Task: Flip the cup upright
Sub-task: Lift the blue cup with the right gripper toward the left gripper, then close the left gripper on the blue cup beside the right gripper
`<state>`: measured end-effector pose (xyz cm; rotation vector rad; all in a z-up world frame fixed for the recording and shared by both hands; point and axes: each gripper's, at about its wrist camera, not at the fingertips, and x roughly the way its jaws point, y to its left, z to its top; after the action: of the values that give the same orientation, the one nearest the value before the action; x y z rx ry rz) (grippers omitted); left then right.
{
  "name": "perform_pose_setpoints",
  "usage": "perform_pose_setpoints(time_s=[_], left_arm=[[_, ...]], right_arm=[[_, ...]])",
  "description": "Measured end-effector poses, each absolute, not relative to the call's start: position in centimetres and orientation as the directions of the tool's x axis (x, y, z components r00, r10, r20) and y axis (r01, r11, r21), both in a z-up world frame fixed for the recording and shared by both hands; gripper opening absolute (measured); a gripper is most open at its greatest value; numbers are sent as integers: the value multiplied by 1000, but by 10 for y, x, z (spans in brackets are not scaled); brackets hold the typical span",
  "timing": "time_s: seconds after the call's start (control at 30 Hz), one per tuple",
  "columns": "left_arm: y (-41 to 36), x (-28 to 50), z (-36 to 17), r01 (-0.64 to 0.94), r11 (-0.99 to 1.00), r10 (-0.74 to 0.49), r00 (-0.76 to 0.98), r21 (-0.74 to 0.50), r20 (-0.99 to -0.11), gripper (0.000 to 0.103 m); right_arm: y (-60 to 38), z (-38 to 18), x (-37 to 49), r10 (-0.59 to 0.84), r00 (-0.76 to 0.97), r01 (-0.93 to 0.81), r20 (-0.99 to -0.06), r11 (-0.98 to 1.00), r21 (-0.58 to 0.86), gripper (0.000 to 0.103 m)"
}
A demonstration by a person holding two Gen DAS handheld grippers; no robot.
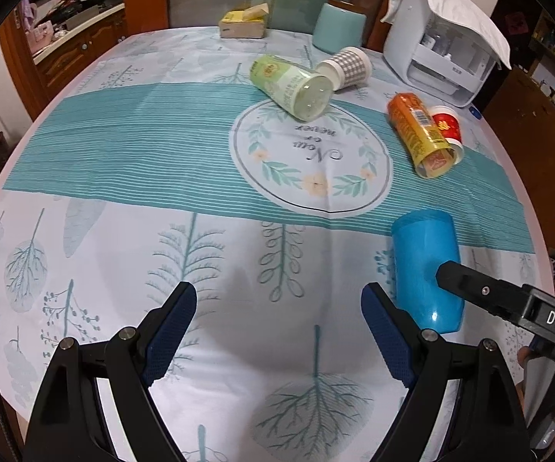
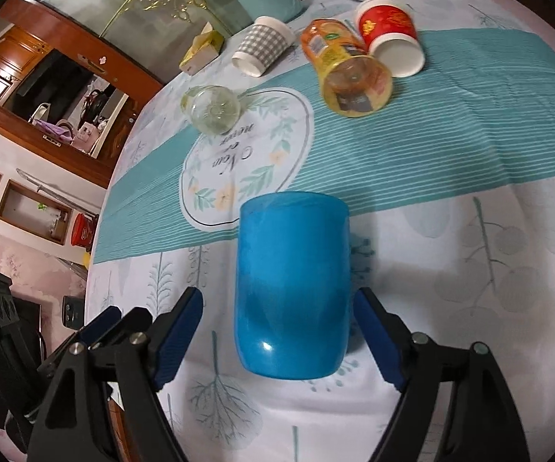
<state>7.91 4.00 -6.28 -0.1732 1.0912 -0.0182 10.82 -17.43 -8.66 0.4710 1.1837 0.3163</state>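
Observation:
A blue cup (image 2: 292, 288) lies on its side on the patterned tablecloth, its rounded bottom toward the right wrist camera. My right gripper (image 2: 277, 331) is open, its fingers on either side of the cup's bottom end, apart from it. In the left wrist view the same blue cup (image 1: 423, 265) lies at the right, with one right-gripper finger (image 1: 470, 285) against its side. My left gripper (image 1: 279, 323) is open and empty over bare cloth, left of the cup.
Other cups lie on their sides farther back: a green-labelled glass (image 1: 292, 84), a grey checked paper cup (image 1: 348, 67), an orange plastic cup (image 1: 421, 134) and a red paper cup (image 1: 448, 127). A white appliance (image 1: 443, 42), teal canister (image 1: 339, 27) and tissue box (image 1: 244, 21) stand at the back.

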Motion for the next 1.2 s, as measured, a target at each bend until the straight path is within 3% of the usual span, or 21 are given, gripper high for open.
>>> perform_pose_setpoints(time_s=[0.27, 0.57, 0.83, 1.2], left_arm=[[17, 88, -59, -6, 981, -173, 428, -194, -887, 86], [-5, 111, -64, 36, 960, -274, 328, -278, -904, 86], [-38, 133, -69, 71, 955, -297, 246, -288, -923, 86], [-65, 153, -84, 90, 954, -298, 171, -286, -939, 86]], right_arm=[[-196, -79, 98, 467, 373, -1, -801, 864, 503, 81], [-210, -69, 88, 329, 427, -33, -843, 937, 348, 81], [-223, -79, 83, 231, 444, -6, -866, 967, 255, 81], [-240, -86, 76, 203, 435, 33, -877, 970, 241, 81]])
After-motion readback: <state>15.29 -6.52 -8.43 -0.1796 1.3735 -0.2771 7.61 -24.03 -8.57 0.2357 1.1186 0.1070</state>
